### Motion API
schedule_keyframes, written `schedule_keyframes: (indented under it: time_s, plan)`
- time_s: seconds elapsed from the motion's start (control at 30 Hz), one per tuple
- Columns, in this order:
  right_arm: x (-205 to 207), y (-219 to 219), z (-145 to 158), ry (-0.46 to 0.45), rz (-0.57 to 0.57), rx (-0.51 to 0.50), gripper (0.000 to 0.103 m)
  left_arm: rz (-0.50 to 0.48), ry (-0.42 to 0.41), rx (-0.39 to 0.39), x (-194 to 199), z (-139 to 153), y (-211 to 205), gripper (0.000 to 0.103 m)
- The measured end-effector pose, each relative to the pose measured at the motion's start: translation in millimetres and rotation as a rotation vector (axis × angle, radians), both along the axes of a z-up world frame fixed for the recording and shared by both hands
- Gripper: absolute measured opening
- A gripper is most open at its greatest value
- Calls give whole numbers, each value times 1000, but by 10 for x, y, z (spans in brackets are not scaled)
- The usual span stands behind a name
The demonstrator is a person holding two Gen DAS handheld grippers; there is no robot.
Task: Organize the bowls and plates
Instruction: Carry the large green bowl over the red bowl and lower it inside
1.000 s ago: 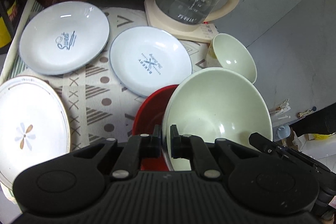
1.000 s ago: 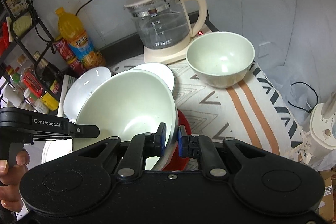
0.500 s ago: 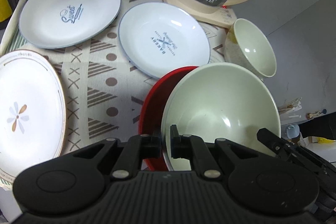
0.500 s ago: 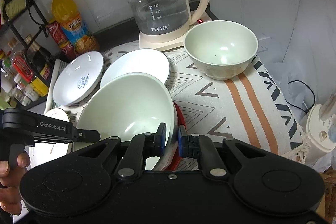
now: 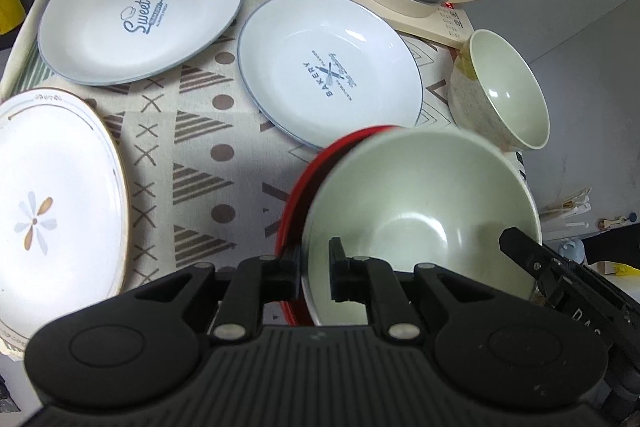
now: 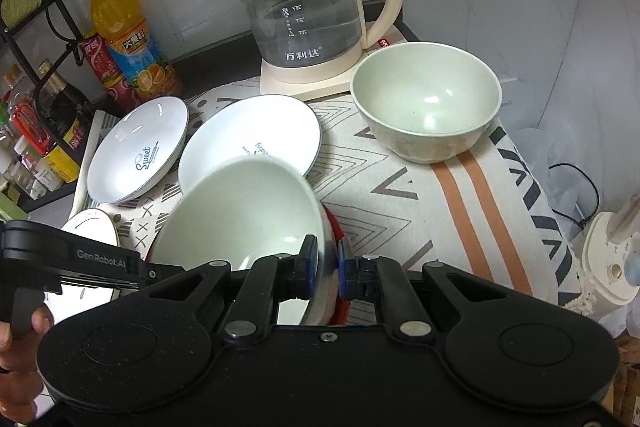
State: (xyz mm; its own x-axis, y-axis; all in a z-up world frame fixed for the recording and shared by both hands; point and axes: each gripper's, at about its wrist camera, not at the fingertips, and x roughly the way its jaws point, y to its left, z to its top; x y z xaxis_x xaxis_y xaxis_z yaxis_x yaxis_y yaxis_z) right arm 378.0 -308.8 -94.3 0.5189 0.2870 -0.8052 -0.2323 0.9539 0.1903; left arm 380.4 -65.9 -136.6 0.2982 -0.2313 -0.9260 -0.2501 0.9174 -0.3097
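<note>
Both tools grip one large pale-green bowl, which sits tilted inside a red bowl near the front edge of the worktop. The left tool has just been opening a little, and the green bowl's rim still stands between its two black fingers; the pads look to be on the rim, though the near side of the bowl is partly hidden by the tool's body. The right tool pinches the opposite rim of the same bowl, one blue-padded finger inside and one outside. A hand at the left edge of the right wrist view holds the left tool's handle.

The worktop is covered with a cream cloth printed with brown triangles, dots and crosses. On it, toward the back left corner, lies a white plate with blue rim and the word "Sweet". Beside it, near the middle, lies a white plate with blue rim marked "Bakery", its near edge just behind the red bowl. At the left edge rests a white plate with a flower motif and a gold rim. A smaller pale-green bowl stands upright toward the back right, just in front of a glass kettle on a cream base.
</note>
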Motion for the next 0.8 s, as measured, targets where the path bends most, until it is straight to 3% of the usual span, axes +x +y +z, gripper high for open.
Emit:
schedule_keyframes:
  time_s: [0.33, 0.57, 0.67, 0.8]
  plan:
    - [48, 25, -28, 0, -5, -10, 10, 21, -18, -34, -28, 203, 61, 13]
    - [22, 82, -22, -22, 6, -36, 9, 20, -56, -21, -65, 343, 105, 22]
    - [33, 74, -37, -12, -6, -44, 9, 22, -65, -3, -86, 335, 127, 29]
    - [23, 77, -45, -18, -2, -62, 9, 20, -50, 0, -101, 251, 138, 32]
